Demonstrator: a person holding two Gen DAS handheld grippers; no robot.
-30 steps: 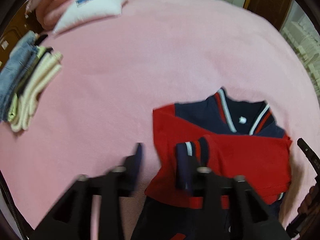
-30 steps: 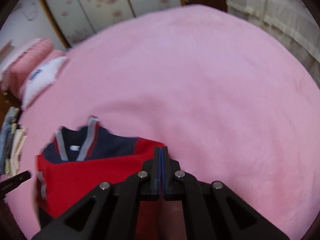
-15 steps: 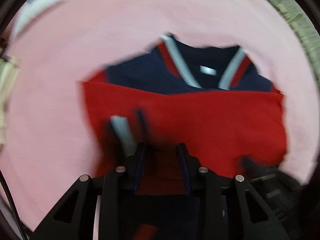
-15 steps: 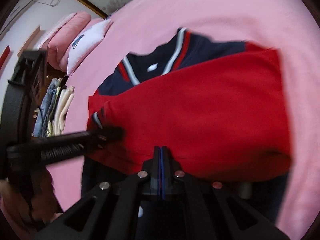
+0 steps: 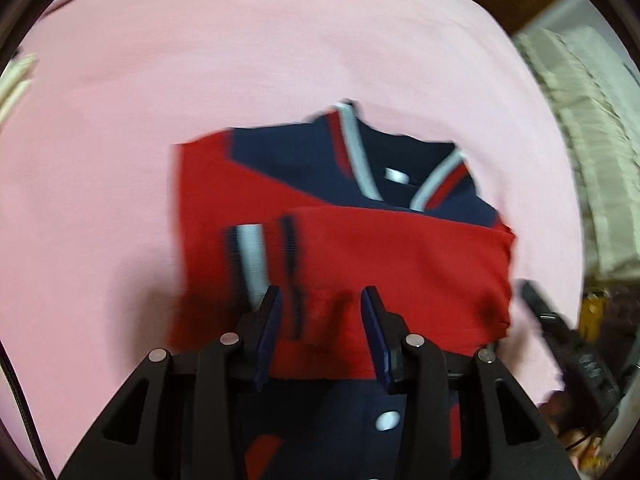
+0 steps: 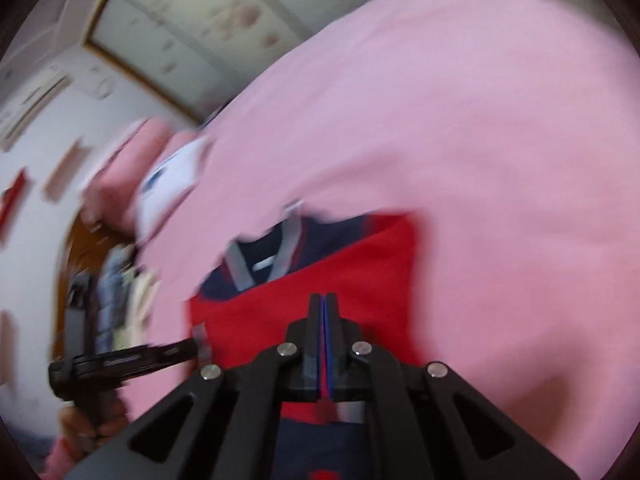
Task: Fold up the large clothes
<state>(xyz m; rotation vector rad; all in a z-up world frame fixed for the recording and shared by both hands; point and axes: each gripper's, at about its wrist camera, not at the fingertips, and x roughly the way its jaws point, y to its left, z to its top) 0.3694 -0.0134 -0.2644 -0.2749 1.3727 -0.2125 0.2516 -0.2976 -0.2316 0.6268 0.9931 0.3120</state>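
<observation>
A red and navy jacket (image 5: 400, 272) with a striped collar (image 5: 352, 148) lies on the pink bed cover (image 5: 200, 60). Its red sleeves are folded across the chest, and a white-striped cuff (image 5: 250, 256) lies near my left gripper. My left gripper (image 5: 321, 308) hangs over the sleeve, jaws partly apart, with red cloth showing in the gap and no pinch visible. My right gripper (image 6: 324, 304) is shut over the jacket (image 6: 260, 312), blue pads together. From the right wrist view, the left gripper (image 6: 191, 350) reaches in at the jacket's left edge.
A white pillow (image 6: 172, 184) and a pink rolled blanket (image 6: 120, 176) lie at the far end of the bed. A stack of folded clothes (image 6: 120, 304) sits beside the bed. Wardrobe doors (image 6: 200, 32) stand behind. A frilled white cloth (image 5: 580, 160) hangs off the bed's right side.
The left camera tipped down and came in over the jacket's sleeve, and its jaws narrowed. The right gripper swung over the jacket, then tilted back up, staying shut.
</observation>
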